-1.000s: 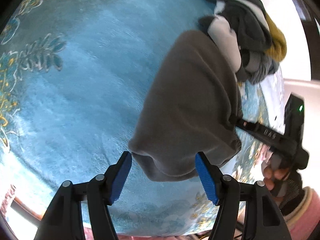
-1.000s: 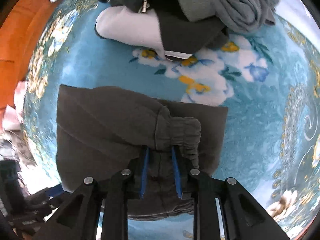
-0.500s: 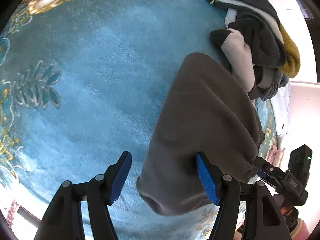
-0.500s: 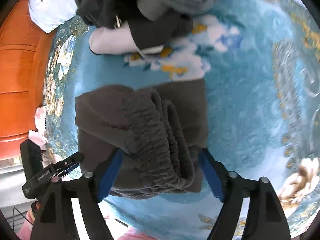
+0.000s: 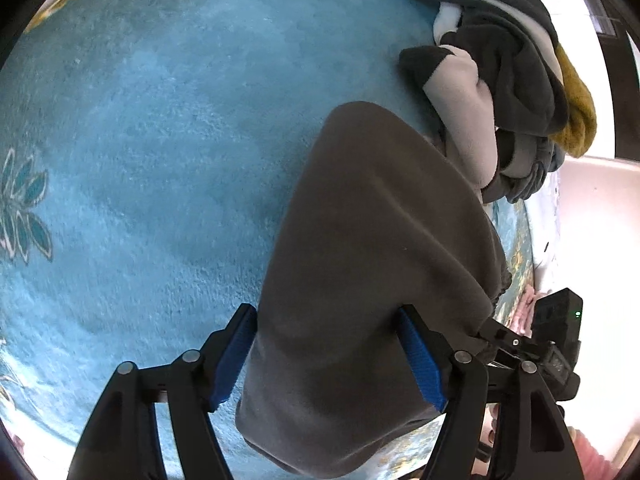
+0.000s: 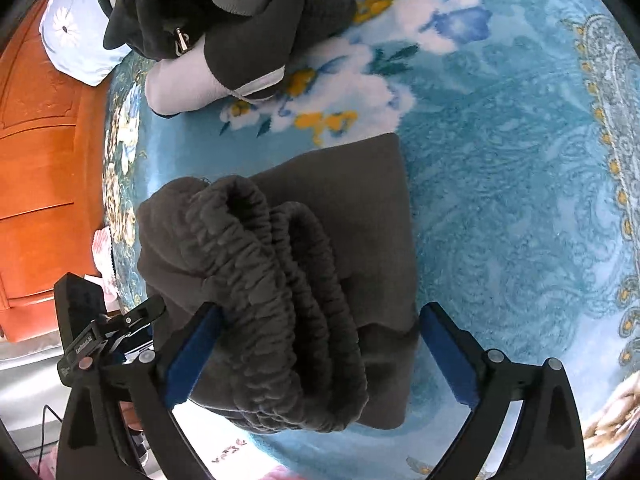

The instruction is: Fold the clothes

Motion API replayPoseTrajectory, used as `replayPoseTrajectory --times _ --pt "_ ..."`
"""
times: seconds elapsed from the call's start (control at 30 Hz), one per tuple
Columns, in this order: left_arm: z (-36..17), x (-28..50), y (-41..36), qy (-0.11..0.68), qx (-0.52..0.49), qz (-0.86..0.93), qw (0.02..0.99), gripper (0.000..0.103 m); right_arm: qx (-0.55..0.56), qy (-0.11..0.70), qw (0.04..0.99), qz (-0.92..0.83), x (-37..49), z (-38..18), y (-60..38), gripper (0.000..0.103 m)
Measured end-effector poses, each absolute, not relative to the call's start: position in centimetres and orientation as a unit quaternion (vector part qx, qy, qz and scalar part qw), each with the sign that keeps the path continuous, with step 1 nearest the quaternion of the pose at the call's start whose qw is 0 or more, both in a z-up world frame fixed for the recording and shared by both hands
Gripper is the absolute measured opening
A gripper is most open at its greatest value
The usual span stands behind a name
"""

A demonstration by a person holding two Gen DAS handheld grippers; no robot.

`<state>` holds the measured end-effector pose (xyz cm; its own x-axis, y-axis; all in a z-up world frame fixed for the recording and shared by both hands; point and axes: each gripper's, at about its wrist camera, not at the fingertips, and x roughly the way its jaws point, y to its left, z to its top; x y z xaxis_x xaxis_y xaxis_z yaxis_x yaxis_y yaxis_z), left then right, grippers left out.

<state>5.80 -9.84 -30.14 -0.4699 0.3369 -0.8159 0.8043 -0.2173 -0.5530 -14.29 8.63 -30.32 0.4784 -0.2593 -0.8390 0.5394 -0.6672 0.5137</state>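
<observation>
Your folded grey sweatpants (image 5: 360, 280) lie on the blue floral blanket (image 5: 140, 160), long axis running from the near edge away toward the clothes pile (image 5: 500, 80), folded end far, elastic waistband (image 6: 280, 300) bunched at the near right end. Your left hand-held gripper (image 5: 328, 360) straddles the near left part of the pants, blue pads (image 5: 232, 360) well spread either side of the cloth; its jaws have just been opening a little more, the cloth is between them, no squeeze seen. Your right hand-held gripper (image 6: 320, 356) has just been opening too and now stands about as wide as it goes, waistband and fold between the jaws; the left pad sits against the cloth but grips nothing. Left wrist view only: smooth top face of the pants, mustard garment (image 5: 576, 120) in the pile, and your right gripper at the right edge. Right wrist view only: gathered waistband, square far corner of the fold, orange wooden panel (image 6: 36, 160) and white flowered pillow (image 6: 76, 40) far left, plus your left gripper low left.
</observation>
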Motion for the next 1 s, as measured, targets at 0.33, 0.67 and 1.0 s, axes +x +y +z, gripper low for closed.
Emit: replayPoseTrajectory --times 0.33,0.67,1.0 --pt "-28.3 3.8 -9.7 0.565 0.492 -0.639 0.175 0.051 0.760 0.080 0.406 -0.502 -14.1 -28.6 8.2 0.076" --pt "-23.3 2.9 -8.2 0.524 0.496 -0.669 0.179 0.043 0.743 0.061 0.440 -0.501 -14.4 -24.3 9.5 0.052" --pt "-21.1 3.8 -4.0 0.496 0.502 -0.679 0.203 0.043 0.731 0.061 0.479 -0.482 -12.6 -21.7 11.0 0.052"
